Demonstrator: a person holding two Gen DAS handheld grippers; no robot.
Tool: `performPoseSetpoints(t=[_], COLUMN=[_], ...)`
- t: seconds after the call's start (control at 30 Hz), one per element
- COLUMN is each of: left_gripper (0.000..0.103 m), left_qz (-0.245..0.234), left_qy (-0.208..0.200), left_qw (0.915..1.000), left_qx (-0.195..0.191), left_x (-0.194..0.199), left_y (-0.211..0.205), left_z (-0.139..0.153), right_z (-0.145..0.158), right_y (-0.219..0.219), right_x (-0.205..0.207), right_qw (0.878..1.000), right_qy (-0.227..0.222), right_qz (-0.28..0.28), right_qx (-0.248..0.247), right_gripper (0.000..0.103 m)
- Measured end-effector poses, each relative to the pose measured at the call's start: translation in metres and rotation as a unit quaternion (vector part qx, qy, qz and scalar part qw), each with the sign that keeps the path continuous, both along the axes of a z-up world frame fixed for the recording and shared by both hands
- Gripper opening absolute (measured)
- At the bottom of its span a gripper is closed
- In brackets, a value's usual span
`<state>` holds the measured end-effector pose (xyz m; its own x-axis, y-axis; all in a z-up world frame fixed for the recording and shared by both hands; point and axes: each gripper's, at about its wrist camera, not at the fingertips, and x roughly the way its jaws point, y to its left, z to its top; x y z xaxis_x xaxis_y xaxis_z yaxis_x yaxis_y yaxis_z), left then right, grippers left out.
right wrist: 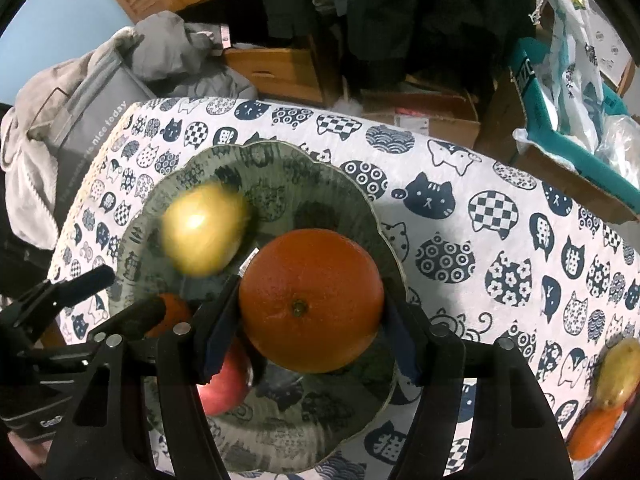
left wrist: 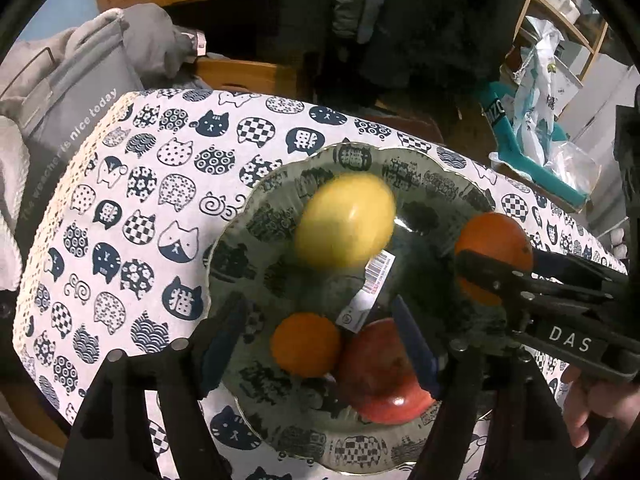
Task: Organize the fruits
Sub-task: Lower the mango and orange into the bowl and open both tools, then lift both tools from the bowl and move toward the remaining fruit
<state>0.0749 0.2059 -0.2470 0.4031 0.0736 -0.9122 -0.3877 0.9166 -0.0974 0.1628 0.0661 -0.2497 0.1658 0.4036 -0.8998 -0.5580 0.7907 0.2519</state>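
Note:
A clear glass plate (left wrist: 256, 208) (right wrist: 340, 200) stands on the cat-print tablecloth. In it lie a yellow fruit (left wrist: 346, 220) (right wrist: 204, 234), blurred by motion, a small orange (left wrist: 306, 344) (right wrist: 174, 310) and a red apple (left wrist: 380, 376) (right wrist: 224, 380). My left gripper (left wrist: 320, 344) is open and empty above the small orange and the apple. My right gripper (right wrist: 312, 320) (left wrist: 480, 276) is shut on a large orange (right wrist: 312, 300) (left wrist: 496, 248) and holds it over the plate's right side.
A labelled tag (left wrist: 368, 292) lies in the plate. A yellow fruit (right wrist: 618, 372) and an orange (right wrist: 596, 432) lie on the cloth (right wrist: 480, 208) at the right edge. A grey bag (left wrist: 72, 108) stands left of the table, a teal box (right wrist: 560, 120) with plastic bags at the right.

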Motion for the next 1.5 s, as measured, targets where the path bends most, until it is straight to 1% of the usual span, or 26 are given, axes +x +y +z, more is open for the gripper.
performPoseSetpoints(t=[0.2, 0.23, 0.3, 0.43, 0.6, 0.73, 1.1, 1.17, 1.23, 1.3, 1.5], left_gripper=[0.078, 0.078, 0.078, 0.078, 0.078, 0.081, 0.081, 0.082, 0.087, 0.087, 0.088], left_qz=[0.006, 0.007, 0.010, 0.013, 0.008, 0.002, -0.030, -0.039, -0.046, -0.054, -0.071], left_qy=[-0.004, -0.005, -0.008, -0.016, -0.031, -0.042, -0.065, -0.069, -0.076, -0.084, -0.090], left_qw=[1.0000, 1.0000, 0.9999, 0.9998, 0.9995, 0.9991, 0.9974, 0.9968, 0.9961, 0.9950, 0.9934], left_qx=[0.000, 0.000, -0.002, -0.007, -0.005, -0.004, -0.006, -0.003, 0.001, 0.005, 0.003], left_x=[-0.004, -0.004, -0.006, -0.008, -0.011, -0.011, -0.013, -0.014, -0.016, -0.018, -0.022], left_y=[0.003, 0.003, 0.004, 0.003, -0.003, -0.010, -0.045, -0.053, -0.061, -0.069, -0.088], left_z=[0.005, 0.006, 0.009, 0.015, 0.028, 0.037, 0.065, 0.072, 0.079, 0.086, 0.099], right_z=[-0.002, 0.000, 0.008, 0.026, 0.044, 0.056, 0.091, 0.099, 0.106, 0.113, 0.132], right_y=[0.000, -0.001, -0.003, -0.006, -0.012, -0.021, -0.066, -0.077, -0.086, -0.095, -0.123], right_x=[-0.001, -0.001, -0.002, -0.002, -0.006, -0.010, -0.021, -0.023, -0.026, -0.029, -0.038], right_qw=[1.000, 1.000, 1.000, 0.999, 0.998, 0.996, 0.988, 0.986, 0.984, 0.983, 0.978], right_qy=[0.002, -0.001, -0.007, -0.024, -0.062, -0.087, -0.142, -0.151, -0.160, -0.168, -0.186], right_qz=[-0.004, -0.005, -0.007, -0.012, -0.020, -0.023, -0.056, -0.064, -0.069, -0.074, -0.088], right_qx=[0.004, 0.010, 0.024, 0.033, 0.017, -0.001, -0.023, -0.024, -0.025, -0.026, -0.026], right_gripper=[0.071, 0.072, 0.079, 0.079, 0.079, 0.079, 0.079, 0.079, 0.079, 0.079, 0.079])
